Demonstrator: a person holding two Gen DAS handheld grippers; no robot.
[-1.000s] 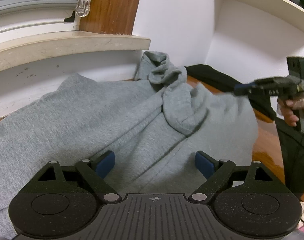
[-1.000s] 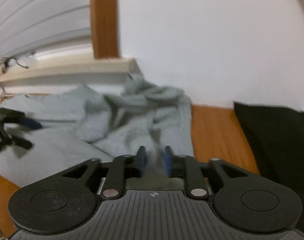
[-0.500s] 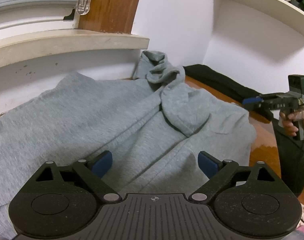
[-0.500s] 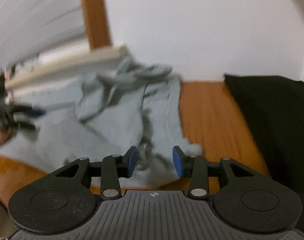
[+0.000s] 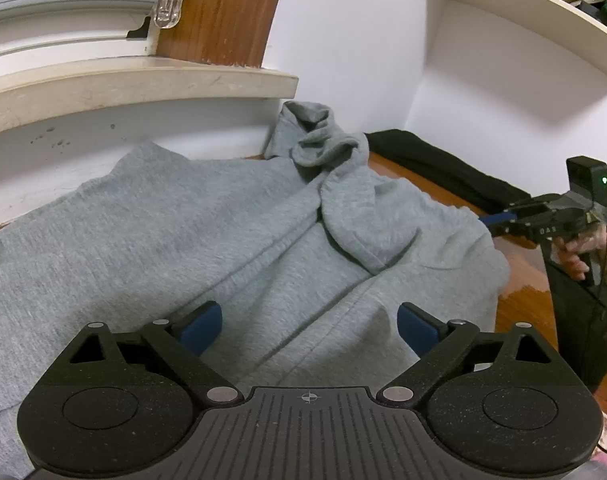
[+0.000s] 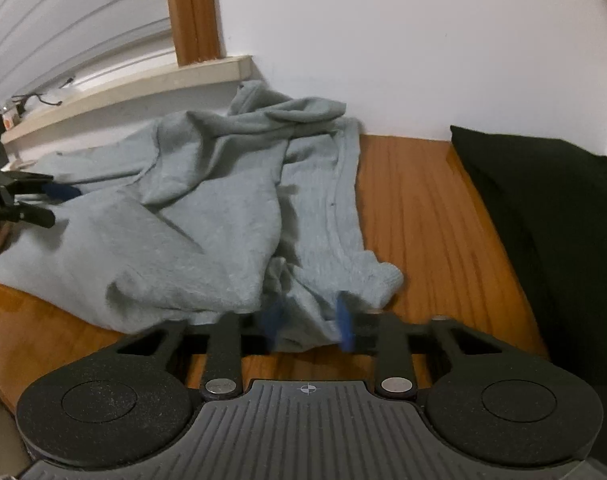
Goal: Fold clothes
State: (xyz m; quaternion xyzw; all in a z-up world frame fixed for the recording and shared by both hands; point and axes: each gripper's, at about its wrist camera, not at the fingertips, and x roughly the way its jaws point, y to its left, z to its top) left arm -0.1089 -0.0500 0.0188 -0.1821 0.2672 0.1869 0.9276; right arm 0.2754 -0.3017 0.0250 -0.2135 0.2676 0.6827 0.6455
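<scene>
On the wooden table (image 6: 415,216), pushed up against the wall under the windowsill (image 5: 135,80), the grey hoodie (image 5: 231,232) lies spread but rumpled, its hood (image 5: 323,140) bunched at the far end and a sleeve draped across the chest. What has just changed is on your right: a second ago your right hand-held gripper (image 6: 309,318) was pinched on a fold of the grey fabric and held up over the garment; now its blue pads stand apart, with nothing between them, and it sits low at the near edge, where the cuff and hem (image 6: 379,280) lie crumpled on the wood. The cloth you carried has dropped back onto the table. Your left hand-held gripper (image 5: 309,324) has barely moved; it hovers over the body of the hoodie with its jaws spread wide, holding nothing. A black garment (image 6: 543,208) lies beside the hoodie, well clear of it.

So the pull or lay-over on the right side looks finished, and both tools are free. The hoodie is not yet a neat fold: the sleeve and hood still lie loose, so I judge more straightening remains.
</scene>
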